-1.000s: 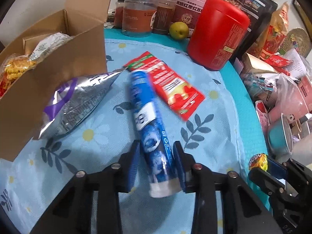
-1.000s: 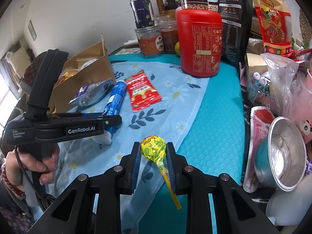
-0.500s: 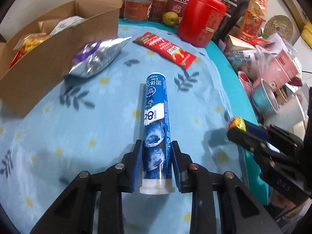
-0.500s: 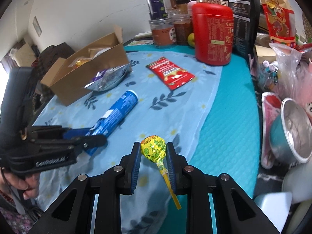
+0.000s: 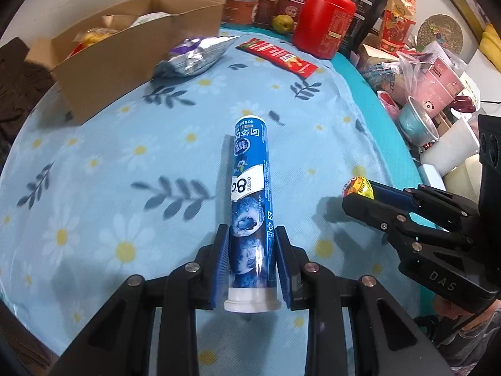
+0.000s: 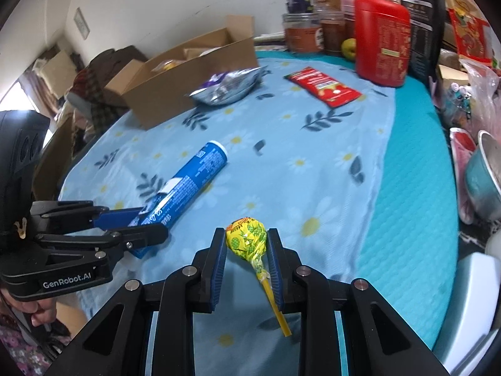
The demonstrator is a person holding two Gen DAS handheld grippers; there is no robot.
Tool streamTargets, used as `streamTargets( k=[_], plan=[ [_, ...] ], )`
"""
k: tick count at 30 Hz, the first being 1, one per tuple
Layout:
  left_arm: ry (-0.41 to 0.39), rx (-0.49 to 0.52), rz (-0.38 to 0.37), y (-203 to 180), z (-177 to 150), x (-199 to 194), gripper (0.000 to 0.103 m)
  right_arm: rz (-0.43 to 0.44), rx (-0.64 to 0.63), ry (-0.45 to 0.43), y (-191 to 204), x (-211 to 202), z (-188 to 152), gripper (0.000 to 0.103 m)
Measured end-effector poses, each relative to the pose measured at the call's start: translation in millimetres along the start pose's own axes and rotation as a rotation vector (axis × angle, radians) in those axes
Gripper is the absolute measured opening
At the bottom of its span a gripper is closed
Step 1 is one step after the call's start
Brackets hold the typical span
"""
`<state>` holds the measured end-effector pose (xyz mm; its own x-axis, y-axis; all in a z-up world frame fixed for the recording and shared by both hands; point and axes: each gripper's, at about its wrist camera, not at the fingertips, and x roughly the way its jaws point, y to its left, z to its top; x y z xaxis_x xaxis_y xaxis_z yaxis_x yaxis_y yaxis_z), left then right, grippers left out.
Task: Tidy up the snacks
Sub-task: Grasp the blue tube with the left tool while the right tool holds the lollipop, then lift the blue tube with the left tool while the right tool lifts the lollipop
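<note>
Left wrist view: the left claw (image 5: 252, 263) is clenched on a blue tube (image 5: 250, 194) with a white cap, its pads pressing the tube's lower part just above the cap; the tube points away over the blue flowered cloth (image 5: 109, 188). To the right, the right claw (image 5: 360, 192) reaches in with a lollipop (image 5: 357, 187) at its tip. Farther off on the cloth lie a silver bag (image 5: 191, 56), touching the cardboard box (image 5: 131, 50), and a red packet (image 5: 278, 58) near a red canister (image 5: 324, 26).

From the right wrist, the right claw (image 6: 247, 250) is clenched on the lollipop (image 6: 245, 239), a yellow-wrapped head between the pads with its stick slanting down toward the camera. At left, the left claw (image 6: 147, 228) holds the blue tube (image 6: 191, 181) above the cloth. The cardboard box (image 6: 188, 84) stands open at the far left of the worktop (image 6: 416, 203), with packets visible inside it.
</note>
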<state>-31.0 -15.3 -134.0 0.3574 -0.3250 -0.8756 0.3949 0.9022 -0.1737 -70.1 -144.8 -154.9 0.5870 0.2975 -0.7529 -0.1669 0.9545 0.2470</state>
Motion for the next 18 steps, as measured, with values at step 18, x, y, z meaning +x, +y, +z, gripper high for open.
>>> streamTargets(
  k=[18],
  plan=[
    [-0.011, 0.095, 0.105, -0.7, 3.2, 14.5, 0.034, -0.011, -0.045, 0.048, 20.4, 20.3, -6.7, 0.025]
  ],
)
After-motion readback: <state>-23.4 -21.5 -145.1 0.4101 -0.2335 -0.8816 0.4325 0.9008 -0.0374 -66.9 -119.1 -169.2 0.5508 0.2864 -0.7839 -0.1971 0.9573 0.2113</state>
